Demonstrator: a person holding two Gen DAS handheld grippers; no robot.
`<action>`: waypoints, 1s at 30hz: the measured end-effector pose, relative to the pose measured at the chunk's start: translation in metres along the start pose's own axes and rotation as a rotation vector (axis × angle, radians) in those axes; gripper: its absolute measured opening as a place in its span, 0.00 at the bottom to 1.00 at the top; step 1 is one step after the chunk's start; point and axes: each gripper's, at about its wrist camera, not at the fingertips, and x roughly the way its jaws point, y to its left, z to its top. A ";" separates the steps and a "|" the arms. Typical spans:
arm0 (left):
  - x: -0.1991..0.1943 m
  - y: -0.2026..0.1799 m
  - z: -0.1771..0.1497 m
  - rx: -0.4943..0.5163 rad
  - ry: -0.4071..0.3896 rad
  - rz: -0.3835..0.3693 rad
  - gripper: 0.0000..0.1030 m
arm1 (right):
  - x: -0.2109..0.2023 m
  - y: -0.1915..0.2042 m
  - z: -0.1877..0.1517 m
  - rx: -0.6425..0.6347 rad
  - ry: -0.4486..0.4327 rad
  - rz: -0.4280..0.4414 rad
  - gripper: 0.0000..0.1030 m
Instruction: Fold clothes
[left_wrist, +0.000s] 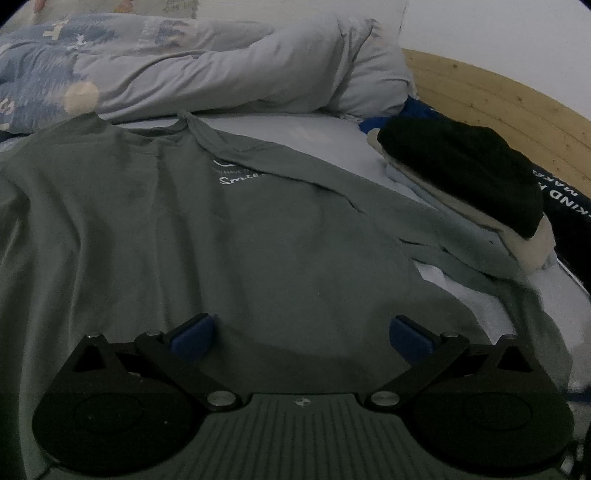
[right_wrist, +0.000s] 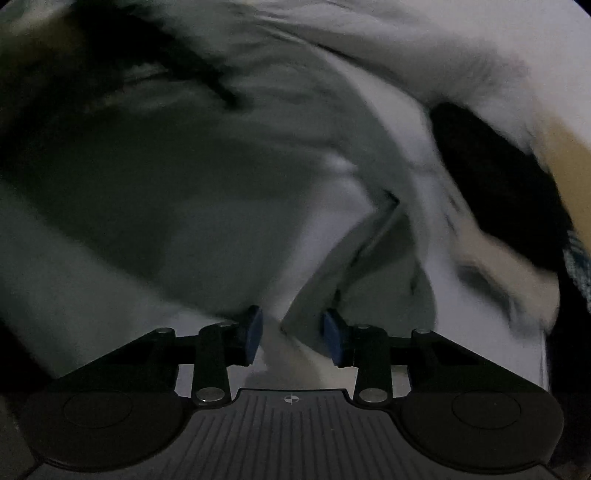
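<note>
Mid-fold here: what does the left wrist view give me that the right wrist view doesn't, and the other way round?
Only the left wrist view: the shirt's white lettering, the duvet, the wooden headboard, and the left gripper wide open over the shirt body.

Only the right wrist view, heavily blurred: the right gripper partly open, with a strip of grey fabric between its pads.

Both: the grey shirt, the pale sheet and the black folded garment.
</note>
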 end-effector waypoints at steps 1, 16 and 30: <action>0.000 0.000 0.000 0.001 0.000 0.001 1.00 | -0.004 0.004 -0.001 -0.026 -0.011 0.023 0.39; 0.003 -0.002 -0.001 0.002 0.004 0.012 1.00 | -0.025 -0.032 -0.008 0.164 -0.041 0.014 0.34; 0.003 0.000 -0.001 -0.012 0.007 0.005 1.00 | 0.007 0.000 -0.002 -0.030 -0.013 -0.021 0.32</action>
